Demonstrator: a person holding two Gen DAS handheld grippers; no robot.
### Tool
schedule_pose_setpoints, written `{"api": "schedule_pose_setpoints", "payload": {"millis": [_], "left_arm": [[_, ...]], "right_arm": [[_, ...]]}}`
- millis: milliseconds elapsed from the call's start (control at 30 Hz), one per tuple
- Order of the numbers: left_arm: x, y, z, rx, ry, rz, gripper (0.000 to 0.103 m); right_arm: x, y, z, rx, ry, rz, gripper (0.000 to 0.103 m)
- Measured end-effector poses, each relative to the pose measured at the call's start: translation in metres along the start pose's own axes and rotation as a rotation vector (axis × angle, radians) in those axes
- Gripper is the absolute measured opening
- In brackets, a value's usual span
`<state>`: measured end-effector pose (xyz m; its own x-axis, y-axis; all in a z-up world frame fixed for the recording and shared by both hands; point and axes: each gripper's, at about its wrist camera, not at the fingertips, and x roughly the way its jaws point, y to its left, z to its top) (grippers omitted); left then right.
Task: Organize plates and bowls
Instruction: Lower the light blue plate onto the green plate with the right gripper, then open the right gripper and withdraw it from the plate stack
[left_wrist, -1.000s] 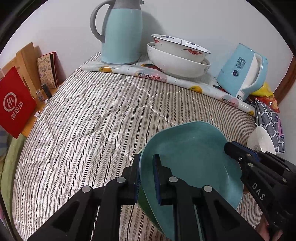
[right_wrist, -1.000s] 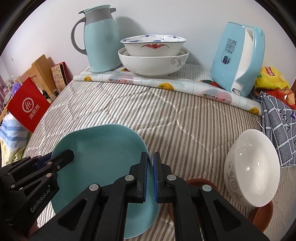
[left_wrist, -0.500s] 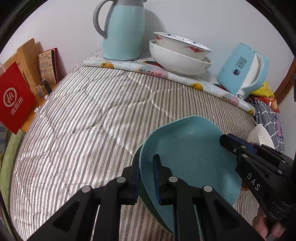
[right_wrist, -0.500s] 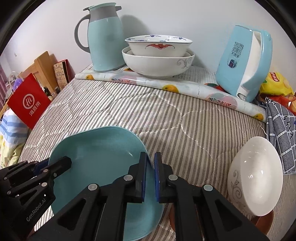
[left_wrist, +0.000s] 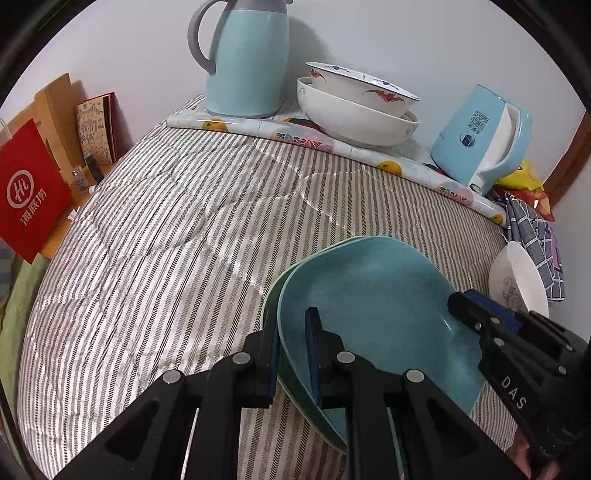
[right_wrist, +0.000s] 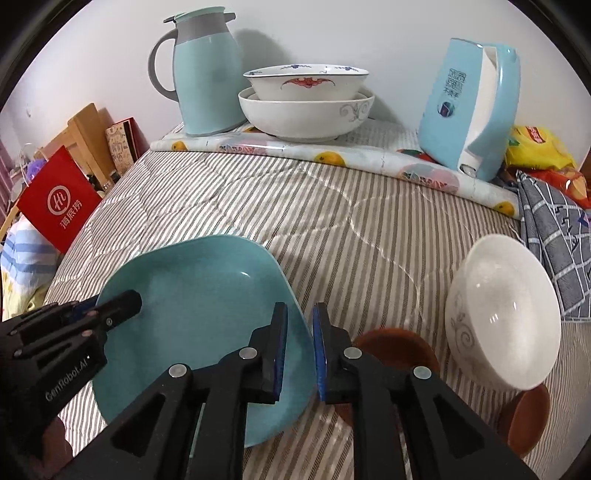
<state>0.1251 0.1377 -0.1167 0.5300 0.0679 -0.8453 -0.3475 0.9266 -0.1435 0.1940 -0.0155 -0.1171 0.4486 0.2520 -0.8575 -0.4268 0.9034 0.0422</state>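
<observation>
A teal squarish plate (left_wrist: 373, 314) lies on a green plate (left_wrist: 271, 295) on the striped quilt; it also shows in the right wrist view (right_wrist: 199, 306). My left gripper (left_wrist: 293, 354) straddles the plates' left rim with a small gap between its pads. My right gripper (right_wrist: 299, 347) straddles the teal plate's right rim, jaws parted and not touching it. A white bowl (right_wrist: 502, 317) leans on its side on brown saucers (right_wrist: 399, 347) at the right. Two white bowls (right_wrist: 306, 99) are stacked at the back.
A light blue thermos jug (right_wrist: 207, 74) and a blue kettle (right_wrist: 472, 107) stand at the back on a fruit-print mat (right_wrist: 332, 155). A checked cloth (right_wrist: 554, 229) and snack bags (right_wrist: 539, 151) lie at the right. A red bag (right_wrist: 59, 203) stands off the left edge.
Both grippers have lowered the teal plate onto the green plate. Both grippers' jaws have opened slightly and let go of the rim.
</observation>
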Motion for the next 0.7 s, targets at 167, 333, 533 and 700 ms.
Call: {"api": "schedule_pose_setpoints", "payload": {"millis": [167,333,533,700], "left_arm": [[-0.004,-0.002,-0.002,0.009,0.006,-0.010,0.018],[-0.011,-0.009,-0.007,0.030,0.011,-0.020,0.031],[-0.022,-0.016,-0.012,0.043,-0.007,0.003,0.044],[-0.030,-0.014,-0.015,0.041,-0.019,0.011,0.045]], "right_arm": [[0.000,-0.001,-0.007,0.006,0.015,-0.002,0.014],[-0.011,-0.003,-0.014,0.015,0.008,0.010,0.017],[-0.023,-0.003,-0.023,0.013,-0.006,0.016,0.028],[-0.030,-0.006,-0.029,0.026,-0.012,0.026,0.028]]}}
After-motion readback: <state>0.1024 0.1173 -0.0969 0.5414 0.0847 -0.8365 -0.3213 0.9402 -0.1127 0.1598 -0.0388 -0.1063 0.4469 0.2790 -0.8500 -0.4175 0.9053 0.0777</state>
